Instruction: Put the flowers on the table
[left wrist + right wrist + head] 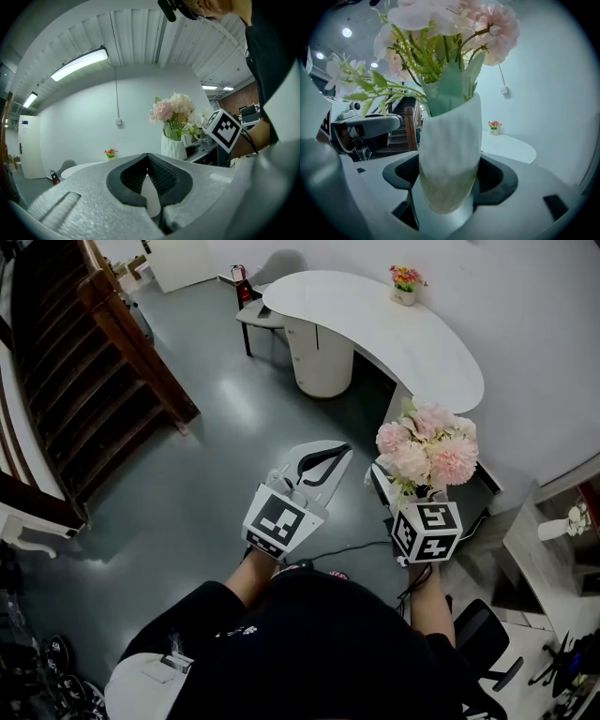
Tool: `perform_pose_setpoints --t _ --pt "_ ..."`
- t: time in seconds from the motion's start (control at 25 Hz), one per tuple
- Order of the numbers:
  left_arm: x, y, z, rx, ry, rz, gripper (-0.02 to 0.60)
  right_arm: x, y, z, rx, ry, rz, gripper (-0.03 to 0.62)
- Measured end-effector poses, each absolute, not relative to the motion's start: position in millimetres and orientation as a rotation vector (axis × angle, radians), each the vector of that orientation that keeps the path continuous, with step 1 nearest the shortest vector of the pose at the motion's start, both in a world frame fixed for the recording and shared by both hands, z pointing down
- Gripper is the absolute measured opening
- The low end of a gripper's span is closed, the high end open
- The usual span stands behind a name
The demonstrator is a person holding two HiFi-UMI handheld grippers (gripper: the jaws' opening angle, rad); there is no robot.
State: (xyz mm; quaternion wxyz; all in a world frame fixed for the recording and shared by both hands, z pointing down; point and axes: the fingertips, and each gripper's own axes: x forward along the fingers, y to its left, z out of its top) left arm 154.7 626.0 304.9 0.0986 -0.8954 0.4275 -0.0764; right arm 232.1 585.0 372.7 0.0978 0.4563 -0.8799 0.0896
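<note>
A bunch of pink and cream flowers [427, 448] stands in a white vase [450, 150], carried upright in the air above the grey floor. My right gripper [449, 185] is shut on the lower part of the vase; the blooms hide its jaws in the head view. To its left my left gripper [339, 452] is shut with nothing in it, its pads meeting at the tips [147, 157]. The curved white table [375, 324] lies ahead, well beyond both grippers. From the left gripper view the flowers [172, 111] show to the right.
A small pot of red and yellow flowers [405, 282] stands on the table's far end. A dark wooden staircase [103, 362] runs along the left. A chair [258, 310] sits behind the table, a black office chair [483, 638] at lower right, a shelf [562, 535] on the right.
</note>
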Motion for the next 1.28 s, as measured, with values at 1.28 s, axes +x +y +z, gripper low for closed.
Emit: perform_pose_setpoints --t 1.28 --pt "187.5 562.0 315.7 -2.673 1.207 -0.221 -0.002 270.3 528.6 369.4 1.413 -2.622 0.270 0.365"
